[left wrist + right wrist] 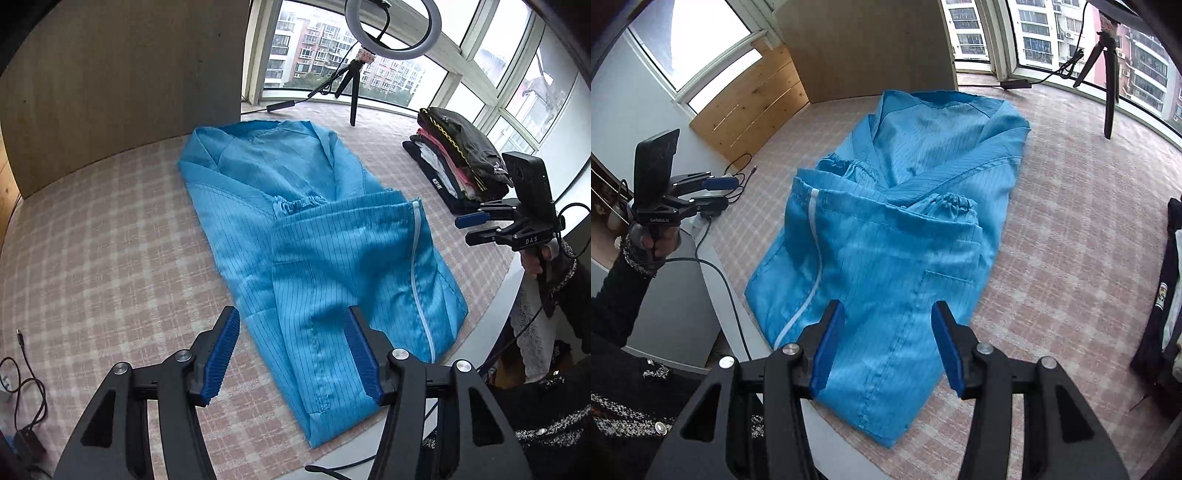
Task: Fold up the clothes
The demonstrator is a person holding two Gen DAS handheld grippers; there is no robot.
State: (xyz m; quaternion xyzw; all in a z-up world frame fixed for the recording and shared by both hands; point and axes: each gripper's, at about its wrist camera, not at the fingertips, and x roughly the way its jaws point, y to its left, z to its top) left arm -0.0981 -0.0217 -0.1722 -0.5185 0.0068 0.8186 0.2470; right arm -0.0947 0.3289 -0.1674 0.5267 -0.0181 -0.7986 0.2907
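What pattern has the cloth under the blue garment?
Pink and white checks on the cloth, clearest in the left wrist view.

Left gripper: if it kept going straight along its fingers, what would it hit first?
Most likely the blue garment on the checked cloth; the left gripper is open above its near end, holding nothing. Depth is unclear.

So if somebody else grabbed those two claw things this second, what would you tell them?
Left gripper: open, holding nothing, above the near end of the garment.
Right gripper: open, also free of the cloth.
Blue zip-up coat: flat on the checked cover, sleeves folded in, lower part folded up over them.
Folded clothes pile: at the far right.
Left: at a guess, one more fold, then onto the pile.
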